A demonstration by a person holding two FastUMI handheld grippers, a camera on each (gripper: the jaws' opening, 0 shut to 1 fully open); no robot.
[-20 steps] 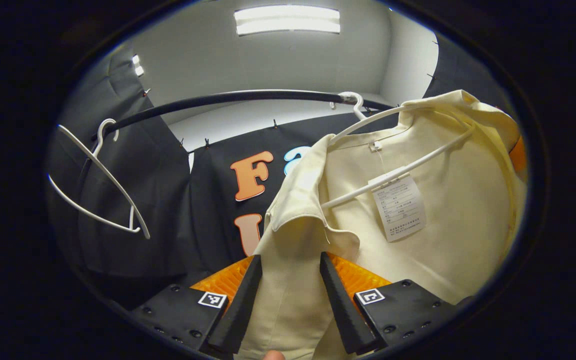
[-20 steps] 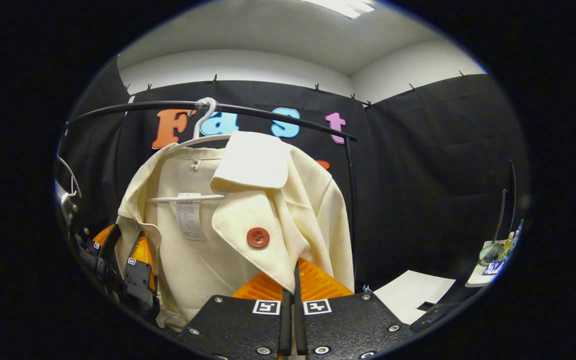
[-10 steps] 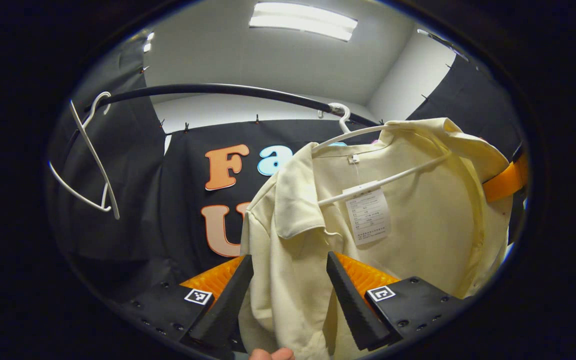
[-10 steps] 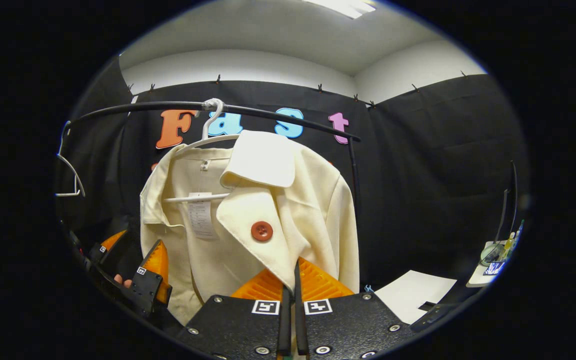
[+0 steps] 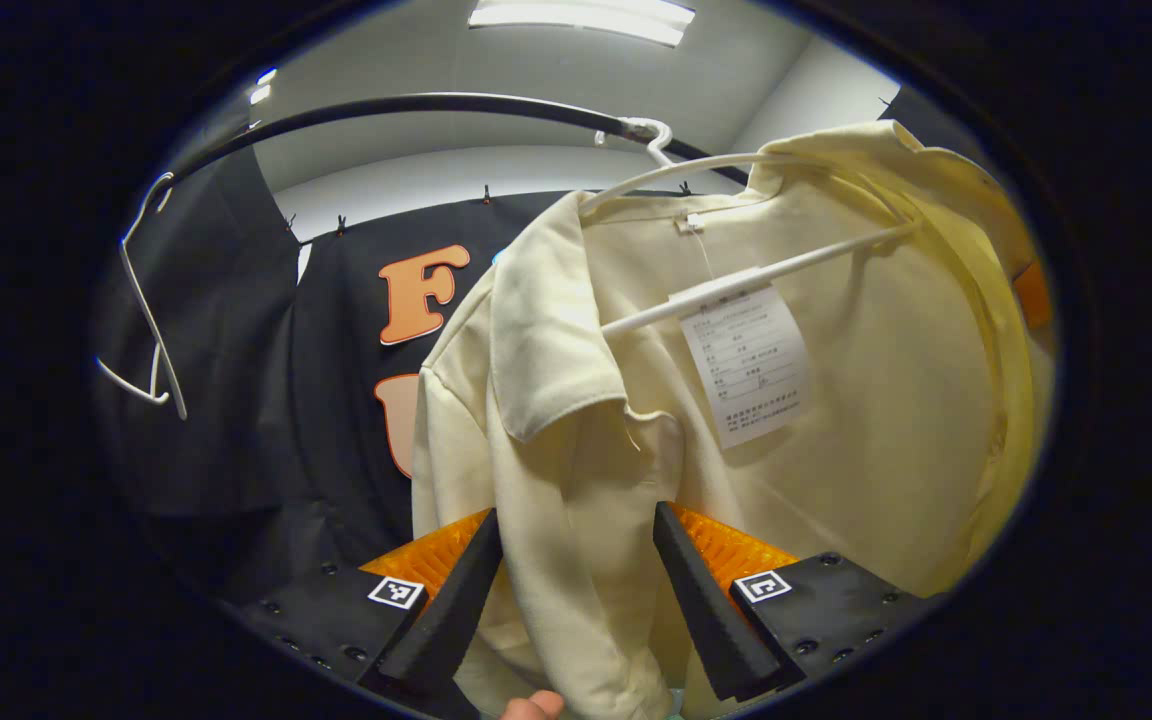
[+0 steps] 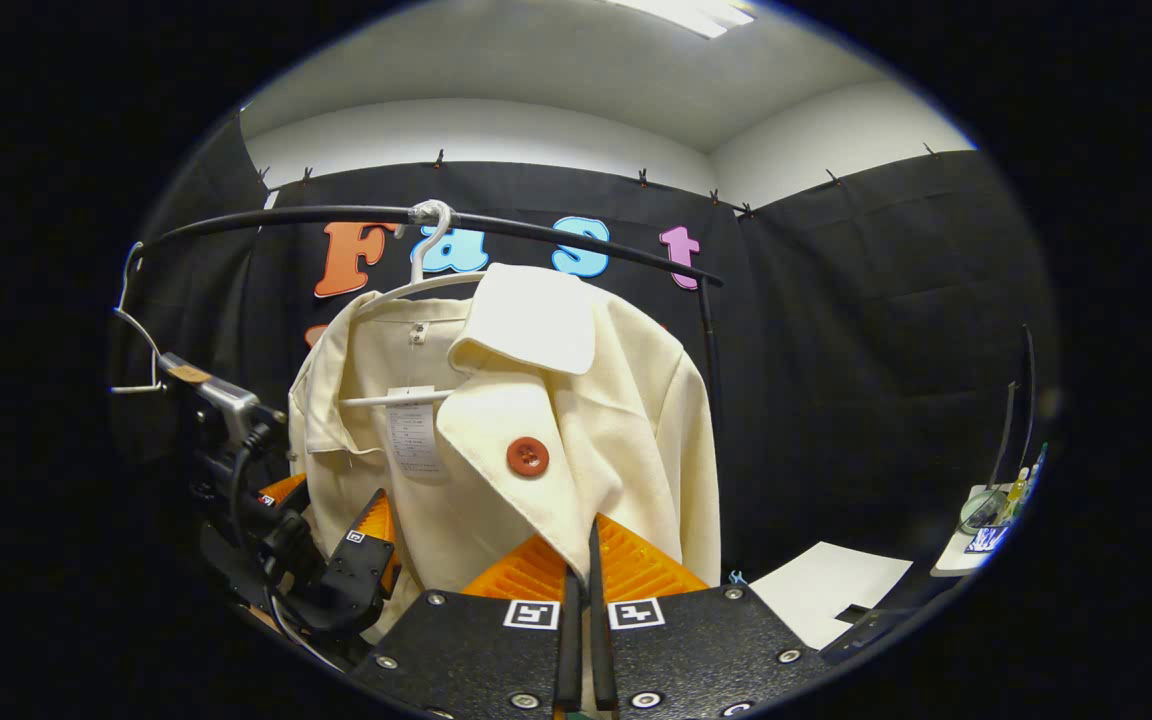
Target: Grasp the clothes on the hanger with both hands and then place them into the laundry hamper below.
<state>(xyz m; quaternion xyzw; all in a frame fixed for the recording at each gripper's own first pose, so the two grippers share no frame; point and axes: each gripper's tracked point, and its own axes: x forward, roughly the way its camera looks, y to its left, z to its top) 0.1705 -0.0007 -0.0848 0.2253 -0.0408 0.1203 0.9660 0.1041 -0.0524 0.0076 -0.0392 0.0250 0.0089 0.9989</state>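
Cream jacket (image 6: 536,420) hanging on white hanger (image 6: 416,285) from black rail (image 6: 536,225), label (image 5: 746,365) showing inside. Right gripper (image 6: 581,610) pinched tight on front lapel edge. Left gripper (image 5: 576,590) spread wide around opposite front panel, fabric between fingers, not clamped. Spare hanger (image 5: 151,300) well off along rail.

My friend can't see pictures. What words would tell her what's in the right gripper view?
A cream jacket with one red button hangs on a white hanger from a black rail. The right gripper is shut on the jacket's front edge, while the left gripper sits open around its other front edge.
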